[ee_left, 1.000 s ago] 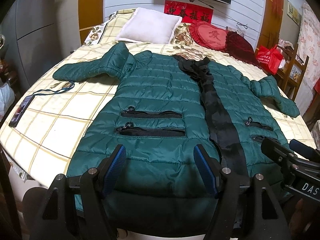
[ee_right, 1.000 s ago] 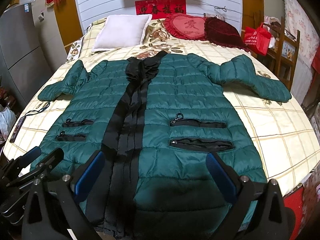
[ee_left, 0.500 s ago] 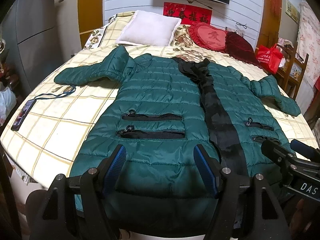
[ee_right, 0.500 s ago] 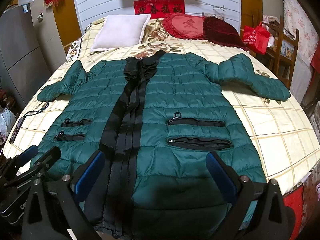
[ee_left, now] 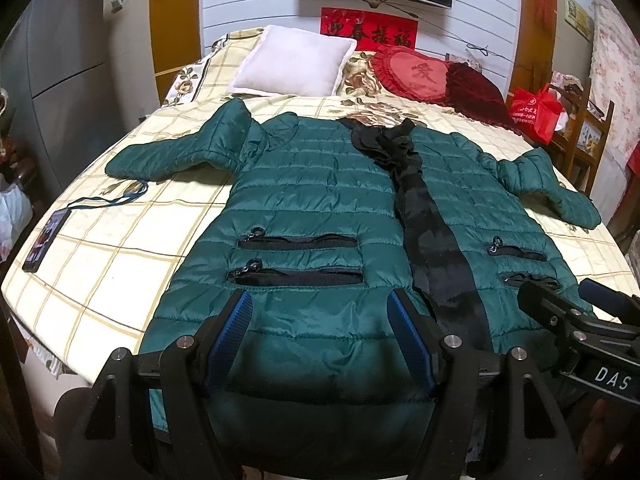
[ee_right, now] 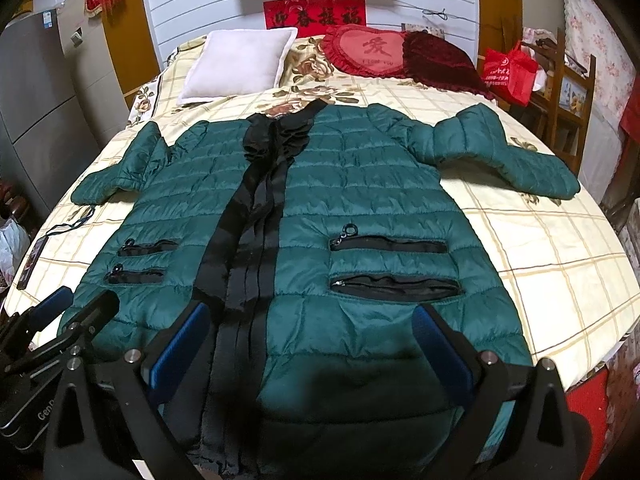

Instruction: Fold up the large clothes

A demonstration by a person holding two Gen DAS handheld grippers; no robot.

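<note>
Poised, my left claw (ee_left: 320,336) and right claw (ee_right: 312,344) hang wide open and empty over the hem of the green jacket (ee_left: 320,208), spread flat on the bed (ee_left: 120,248); folding not yet begun, I judge a sleeve beyond the pockets comes first.

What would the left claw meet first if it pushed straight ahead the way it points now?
Most likely the green puffer coat: the open left claw frames its lower left panel just below the two zip pockets. Nothing lies between them, though how high it hovers is unclear.
</note>
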